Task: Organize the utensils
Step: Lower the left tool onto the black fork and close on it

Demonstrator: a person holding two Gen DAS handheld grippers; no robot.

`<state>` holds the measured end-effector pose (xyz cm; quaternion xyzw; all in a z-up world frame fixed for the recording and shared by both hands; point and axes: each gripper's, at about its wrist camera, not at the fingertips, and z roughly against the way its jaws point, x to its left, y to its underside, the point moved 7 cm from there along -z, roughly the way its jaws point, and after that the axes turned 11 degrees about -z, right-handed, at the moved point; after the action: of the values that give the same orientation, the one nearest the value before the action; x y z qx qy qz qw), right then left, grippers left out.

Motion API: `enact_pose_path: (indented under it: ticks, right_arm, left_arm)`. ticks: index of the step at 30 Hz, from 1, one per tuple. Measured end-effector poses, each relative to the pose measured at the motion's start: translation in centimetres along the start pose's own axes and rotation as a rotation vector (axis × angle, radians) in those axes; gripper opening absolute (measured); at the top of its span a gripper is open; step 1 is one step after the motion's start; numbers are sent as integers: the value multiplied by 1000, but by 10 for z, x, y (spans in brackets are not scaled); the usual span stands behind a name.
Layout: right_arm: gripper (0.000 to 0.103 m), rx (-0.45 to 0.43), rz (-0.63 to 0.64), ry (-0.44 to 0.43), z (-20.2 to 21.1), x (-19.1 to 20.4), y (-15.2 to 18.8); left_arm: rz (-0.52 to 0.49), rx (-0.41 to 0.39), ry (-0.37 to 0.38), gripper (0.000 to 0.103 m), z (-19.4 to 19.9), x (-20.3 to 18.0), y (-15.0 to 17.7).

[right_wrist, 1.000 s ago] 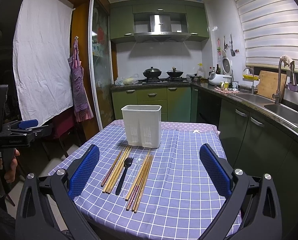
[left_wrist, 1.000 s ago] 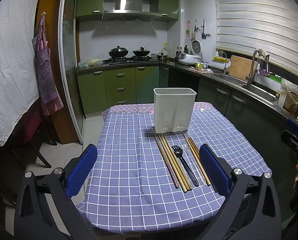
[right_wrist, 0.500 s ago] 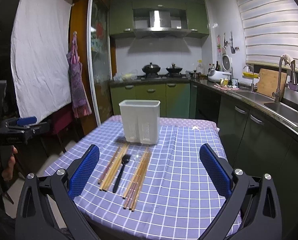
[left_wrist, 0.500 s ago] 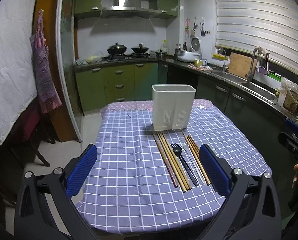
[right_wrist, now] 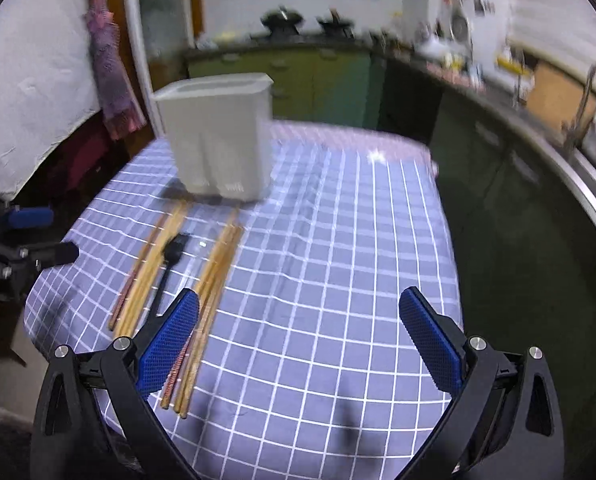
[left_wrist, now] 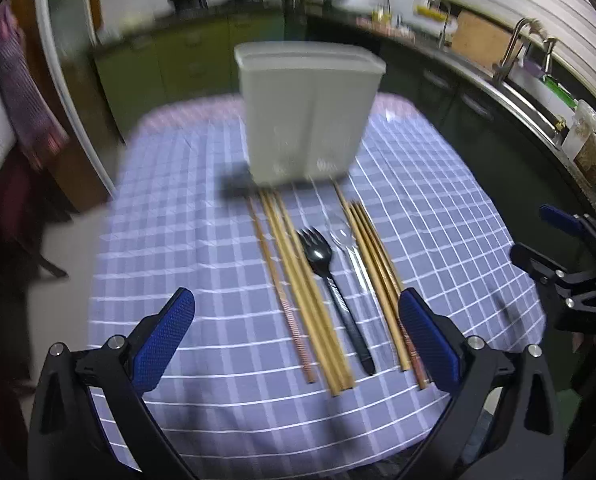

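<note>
Fingers of the left gripper (left_wrist: 296,334) and right gripper (right_wrist: 298,332) are spread wide, grasping nothing, above a bench draped in a blue checked tablecloth (right_wrist: 338,280). On it lie two bundles of wooden chopsticks (left_wrist: 298,280), with a black plastic fork (left_wrist: 330,280) and a clear spoon (left_wrist: 348,248) between them. Just beyond stands a white utensil holder (left_wrist: 306,112), blurred.
</note>
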<state>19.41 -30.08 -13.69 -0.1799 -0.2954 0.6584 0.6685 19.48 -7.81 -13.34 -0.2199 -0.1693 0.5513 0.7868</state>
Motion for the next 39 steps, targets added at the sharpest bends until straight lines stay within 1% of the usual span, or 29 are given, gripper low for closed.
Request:
enact_pose_path:
  ticks: [1,3,4,5,7,8,9,10,11,12,14,16,18,21,24,28,29,30,33,35,39]
  right_arm:
    - [99,51,-31,-14,-11,-6,-2]
    - [97,122,-65,-31,-25,-13,-5]
    - [95,140,-70,-16,-31,-18,-8]
    - [92,150,-72,1,-36,-22,-11]
    - [88,182,-82,31,-47,-32,-15]
    - [82,191,-80,35,-52,-34,-16]
    - [78,200,-78,38,-55,-35,-16]
    - [77,206,-74,41,-60,-35,-17]
    - [73,212,-69,39,-63,-35,-17]
    - [68,212,-68,33,-65,-36,-16]
    - [64,217,-58,32,-67,-35,-14]
    - [61,214,-52,19,-67,-35,-11]
    - [56,216,-44,10,-70,-33,-10]
    - [56,207,-32,16,-71,-30,-9]
    - [54,202,-26,6,-72,-29,-12]
    - [54,204,-21,-2,-73,-27,-11]
    - [53,207,-17,-3,-74,-27,-10]
    - [51,208,-13,-3,-74,-26,-9]
    - [49,209,-5,-1,-73,-26,-7]
    - [45,209,-7,-1,-73,-26,-8]
    - [43,220,-17,-1,-72,-26,-9]
  left_arm:
    - [8,45,37,96,-12,-4,-3]
    - [17,103,74,87,-26,-11,-5]
    - [22,139,88,78,-35,-15,-6]
    - [22,162,94,72,-42,-18,-8]
    - [31,220,103,67,-56,-23,-8]
    - [37,242,111,65,-61,-27,-9]
    - [46,265,122,62,-68,-30,-8]
    - [54,287,132,55,-74,-33,-7]
    - [60,301,137,48,-78,-34,-7]
    - [67,313,135,45,-82,-36,-8]
    - [77,327,130,32,-90,-37,-10]
    - [90,349,121,24,-99,-37,-11]
    - [99,367,104,23,-107,-39,-12]
    - [115,392,74,23,-115,-36,-11]
    - [130,406,70,22,-122,-35,-13]
    - [134,428,57,17,-133,-36,-15]
    - [134,428,50,14,-135,-36,-15]
    - [133,425,38,14,-136,-35,-16]
    - [136,429,37,13,-142,-36,-20]
    - [131,423,33,11,-145,-37,-23]
    - [127,399,53,9,-149,-41,-32]
